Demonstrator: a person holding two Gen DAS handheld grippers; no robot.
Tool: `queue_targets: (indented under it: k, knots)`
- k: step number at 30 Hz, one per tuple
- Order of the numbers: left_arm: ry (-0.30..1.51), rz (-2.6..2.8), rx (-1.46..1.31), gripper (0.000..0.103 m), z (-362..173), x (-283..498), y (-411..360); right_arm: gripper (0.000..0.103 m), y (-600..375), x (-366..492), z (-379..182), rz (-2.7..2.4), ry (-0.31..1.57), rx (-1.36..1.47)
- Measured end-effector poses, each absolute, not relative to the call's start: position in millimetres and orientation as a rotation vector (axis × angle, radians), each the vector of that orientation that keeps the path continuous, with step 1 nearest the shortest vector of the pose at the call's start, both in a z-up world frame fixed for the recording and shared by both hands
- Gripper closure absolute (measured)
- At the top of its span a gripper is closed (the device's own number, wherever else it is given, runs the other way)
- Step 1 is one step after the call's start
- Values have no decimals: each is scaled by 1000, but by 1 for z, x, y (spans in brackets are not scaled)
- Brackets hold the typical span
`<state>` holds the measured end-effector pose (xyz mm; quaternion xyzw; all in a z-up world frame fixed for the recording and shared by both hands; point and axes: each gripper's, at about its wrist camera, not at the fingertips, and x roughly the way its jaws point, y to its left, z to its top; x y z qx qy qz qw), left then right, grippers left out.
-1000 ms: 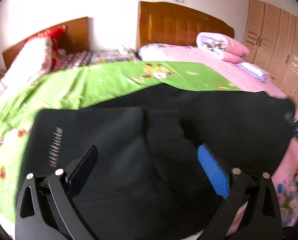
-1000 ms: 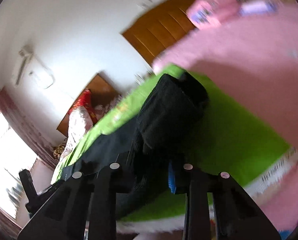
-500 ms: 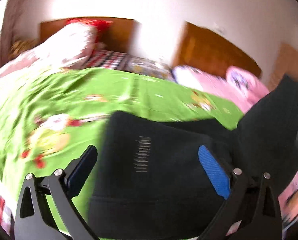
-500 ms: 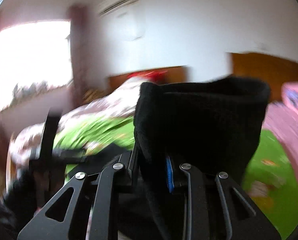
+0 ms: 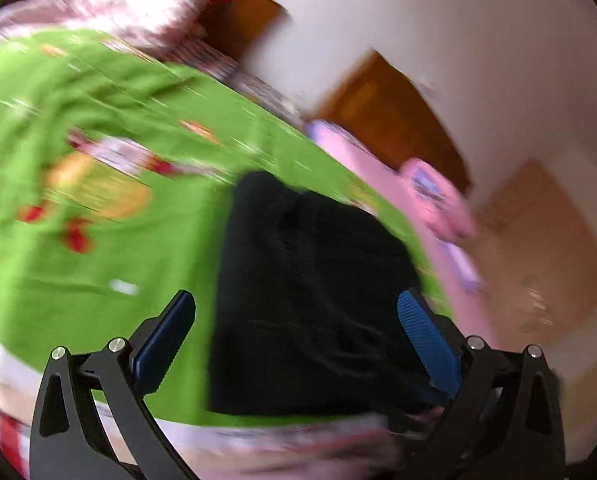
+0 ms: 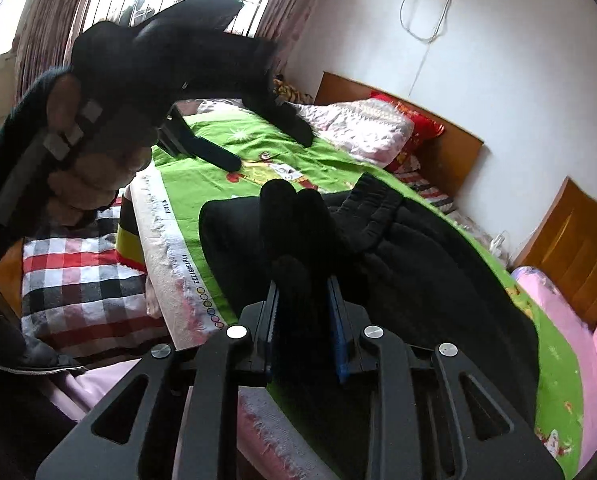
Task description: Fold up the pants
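**Pants doubled over on green sheet**

R gripper (image 6: 304, 304) is pinching a black pants (image 6: 398, 256) fold tight betw. its pads, rest lying toward 1 o'clock on green sheet (image 6: 226, 128). L gripper (image 5: 298, 320) is gaping wide, holding nothing, pants (image 5: 310, 280) underneath. Vs 1 s ago: the pants were spread wide, now are folded narrower.

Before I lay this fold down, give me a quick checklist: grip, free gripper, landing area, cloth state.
1. Right gripper clamped on the black pants: ok, a bunched fold sits between the pads.
2. Left gripper free: ok, jaws wide apart, nothing between them.
3. Left gripper out of the fold's way: ok, seen from the right wrist it hangs over the green sheet, beyond the pants.
4. Pants flat on the sheet: not ok, the ribbed band lies rumpled.
5. Edges lined up: cannot tell, the left wrist view is blurred.
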<state>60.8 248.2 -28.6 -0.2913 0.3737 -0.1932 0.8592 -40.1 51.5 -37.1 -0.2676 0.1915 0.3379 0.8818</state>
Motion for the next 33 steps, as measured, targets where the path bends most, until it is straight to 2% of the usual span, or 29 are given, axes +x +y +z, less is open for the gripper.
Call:
queue_targets:
  k: [6,13,15,17,18,19,20,21,22,25,27,29,33]
  knots:
    - [959,-556,-612,2,-30,87,204,78,60,-41,-33,687,362,-559]
    - [1147,-527,-489,3,-36,130,154,78,60,-56,-21,731,283,-529]
    - [1151,-494,-460,9,-36,139,146,78,62,-58,-19,725,275,-558]
    - [1169,-405,-406,30,-42,147,140,78,52,-56,-16,712,292,-540]
    - [1169,-380,-386,35,-47,148,139,76,43,-53,-13,711,311,-515]
    - [1160,-383,-370,36,-47,148,138,64,26,-51,-8,687,326,-476]
    - [1145,-389,-359,36,-49,145,138,32,11,-52,-5,658,327,-438]
    - [1133,-393,-355,36,-48,144,138,19,-8,-54,0,621,322,-390]
    - [1120,-396,-359,35,-49,141,141,14,-38,-58,4,586,323,-313]
    - [1112,-397,-351,31,-49,137,141,14,-106,-65,-1,477,395,-132]
    - [1112,-408,-343,21,-52,136,136,14,-147,-72,-14,378,458,-58]
    - [1112,-428,-301,3,-51,136,127,14,-165,-75,-29,324,523,-50]
    - [1117,-361,-239,2,-53,139,112,14,-165,-75,-45,319,555,-56]
